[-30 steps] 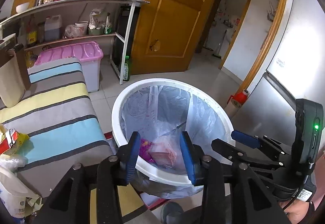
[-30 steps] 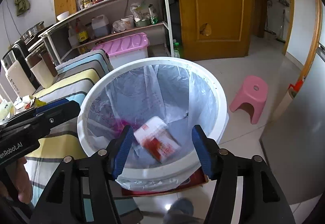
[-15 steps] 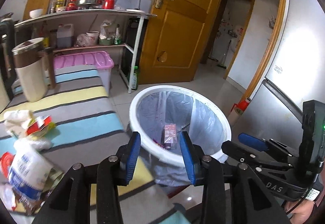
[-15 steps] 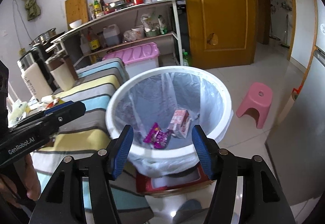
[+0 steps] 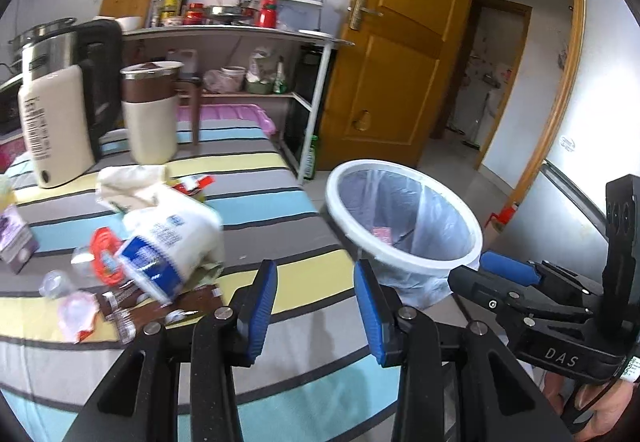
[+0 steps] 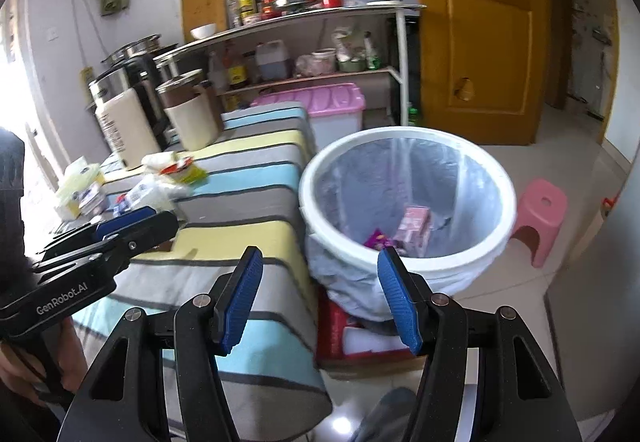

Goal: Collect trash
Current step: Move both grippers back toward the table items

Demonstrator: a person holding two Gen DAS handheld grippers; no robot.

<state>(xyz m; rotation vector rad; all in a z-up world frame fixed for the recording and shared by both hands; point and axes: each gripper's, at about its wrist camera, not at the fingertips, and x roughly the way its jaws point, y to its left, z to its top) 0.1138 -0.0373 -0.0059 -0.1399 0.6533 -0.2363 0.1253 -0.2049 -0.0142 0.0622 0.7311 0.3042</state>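
Both grippers have pulled back from the bin [image 6: 404, 201] toward the table [image 5: 280, 201]. Left gripper [image 5: 316, 306] and right gripper [image 6: 320, 294] jaws wide open, empty. Carton [image 6: 416, 226] now lies in bin; remaining trash [image 5: 160, 242] on table is next.

Bright daylight floods in, blown out at the right wrist view's left edge; both fisheye views bend edges, with slight motion blur.
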